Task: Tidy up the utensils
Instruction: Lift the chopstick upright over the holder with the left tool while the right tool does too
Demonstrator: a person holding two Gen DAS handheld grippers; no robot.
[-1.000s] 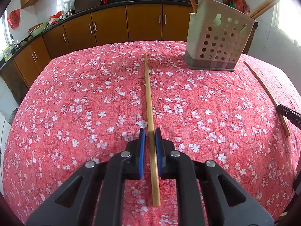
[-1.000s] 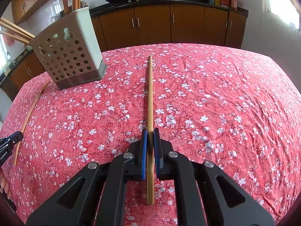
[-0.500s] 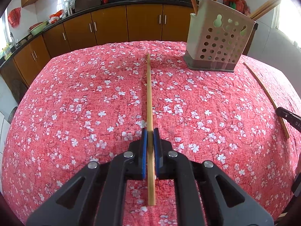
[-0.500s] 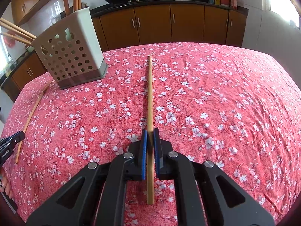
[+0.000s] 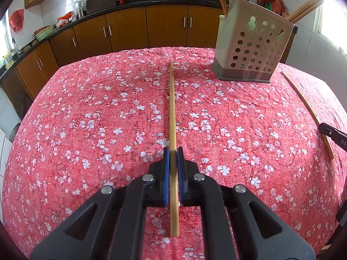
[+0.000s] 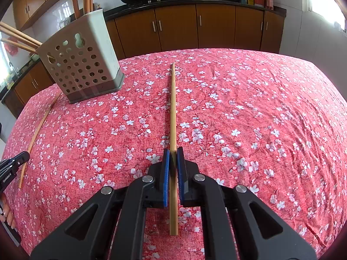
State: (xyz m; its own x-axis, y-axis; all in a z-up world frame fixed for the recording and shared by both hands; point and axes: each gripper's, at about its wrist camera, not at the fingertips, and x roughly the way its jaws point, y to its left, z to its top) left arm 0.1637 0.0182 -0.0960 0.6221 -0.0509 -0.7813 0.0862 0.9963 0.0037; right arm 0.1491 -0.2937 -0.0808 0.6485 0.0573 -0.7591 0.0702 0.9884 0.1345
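My left gripper (image 5: 172,151) is shut on a long bamboo chopstick (image 5: 172,108) that points forward over the red floral tablecloth. My right gripper (image 6: 172,151) is shut on another bamboo chopstick (image 6: 173,108), also pointing forward. A beige perforated utensil holder (image 5: 251,49) with several chopsticks standing in it sits ahead to the right of the left gripper; it also shows in the right wrist view (image 6: 80,65), ahead to the left. Each gripper's tip shows at the edge of the other's view.
The round table (image 5: 86,108) has a red flowered cloth. Brown kitchen cabinets (image 5: 130,28) and a black counter with woks stand behind it. A person's fingers (image 6: 6,212) show at the right wrist view's left edge.
The left gripper's jaws have closed onto the chopstick and lifted it slightly. The right gripper stays shut on its chopstick and has risen a little.
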